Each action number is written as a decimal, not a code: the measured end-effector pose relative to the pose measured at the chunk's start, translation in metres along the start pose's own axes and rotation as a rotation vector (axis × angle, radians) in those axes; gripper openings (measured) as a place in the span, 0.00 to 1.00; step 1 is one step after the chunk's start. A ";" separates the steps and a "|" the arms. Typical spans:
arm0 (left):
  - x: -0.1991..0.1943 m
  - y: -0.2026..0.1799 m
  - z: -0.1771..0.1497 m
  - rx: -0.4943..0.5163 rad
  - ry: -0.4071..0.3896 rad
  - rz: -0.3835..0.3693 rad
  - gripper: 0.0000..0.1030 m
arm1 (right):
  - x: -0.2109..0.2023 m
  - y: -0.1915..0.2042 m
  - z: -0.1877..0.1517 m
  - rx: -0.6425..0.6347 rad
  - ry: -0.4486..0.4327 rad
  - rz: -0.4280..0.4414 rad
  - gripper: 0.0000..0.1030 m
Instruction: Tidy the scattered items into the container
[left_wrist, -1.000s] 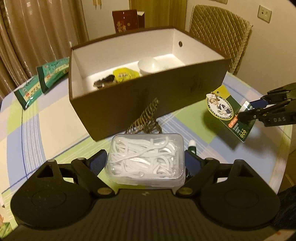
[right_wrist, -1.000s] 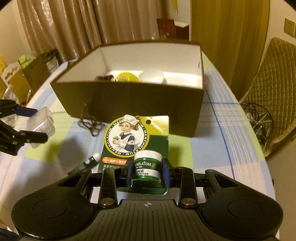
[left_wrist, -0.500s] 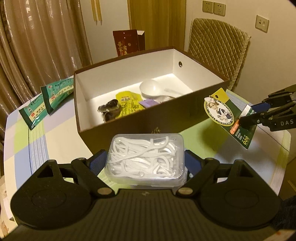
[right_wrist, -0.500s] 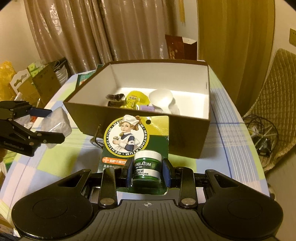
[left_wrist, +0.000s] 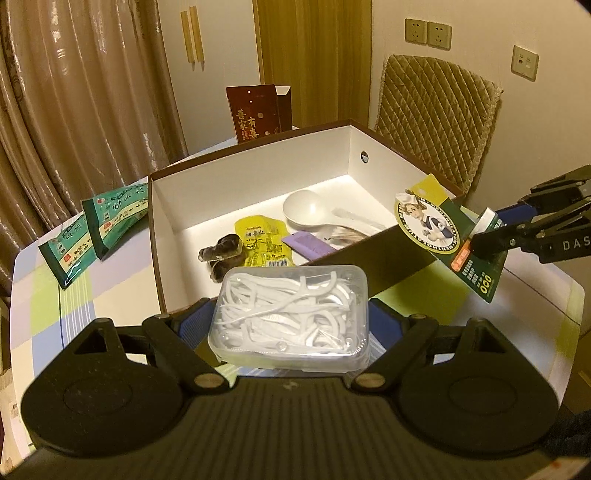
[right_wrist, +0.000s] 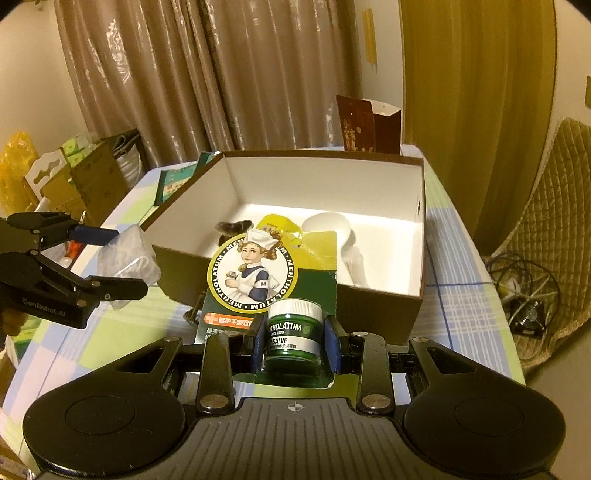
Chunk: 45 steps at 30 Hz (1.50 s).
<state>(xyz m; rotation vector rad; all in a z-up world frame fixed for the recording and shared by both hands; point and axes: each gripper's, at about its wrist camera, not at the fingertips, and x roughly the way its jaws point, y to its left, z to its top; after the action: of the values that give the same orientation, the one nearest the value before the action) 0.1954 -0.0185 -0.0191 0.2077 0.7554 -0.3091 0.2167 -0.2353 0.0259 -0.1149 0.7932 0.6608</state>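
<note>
both grippers carry a load toward the brown box (left_wrist: 280, 199), the landmark here. the left gripper (left_wrist: 291, 325) has its fingers clamped on the sides of a clear floss pick case (left_wrist: 291, 314), held just short of the box's near wall and above its rim. the right gripper (right_wrist: 295, 339) has its fingers closed on the green jar of a salve card pack (right_wrist: 273, 280), whose card top overlaps the box's near rim.

to do this step well, i judge each load should travel fully past the near wall before the fingers part, and go low over a bare patch of floor, away from the white spoon (left_wrist: 306, 210), yellow sachet (left_wrist: 264, 242) and purple packet (left_wrist: 308, 247) already inside. the tall card could catch the rim, so lift it clear first. stagger the two drops so the grippers don't meet.

hidden: the case covers the box's near inside corner, and the card screens part of the floor in the right view. two green packets (left_wrist: 99, 218) lie left of the box, outside it. the dark item (left_wrist: 221, 251) by the sachet is hard to identify.
</note>
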 end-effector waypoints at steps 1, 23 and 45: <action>0.001 0.001 0.001 -0.001 0.000 0.000 0.84 | 0.001 -0.001 0.001 0.001 -0.001 0.000 0.29; 0.021 0.018 0.040 -0.015 -0.039 0.019 0.84 | 0.027 -0.024 0.040 0.025 -0.020 -0.016 0.29; 0.113 0.034 0.101 -0.025 0.042 0.035 0.84 | 0.118 -0.064 0.099 -0.042 0.109 -0.129 0.29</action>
<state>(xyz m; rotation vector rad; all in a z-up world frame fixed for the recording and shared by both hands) 0.3492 -0.0388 -0.0234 0.2045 0.7957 -0.2630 0.3761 -0.1934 0.0050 -0.2396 0.8690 0.5528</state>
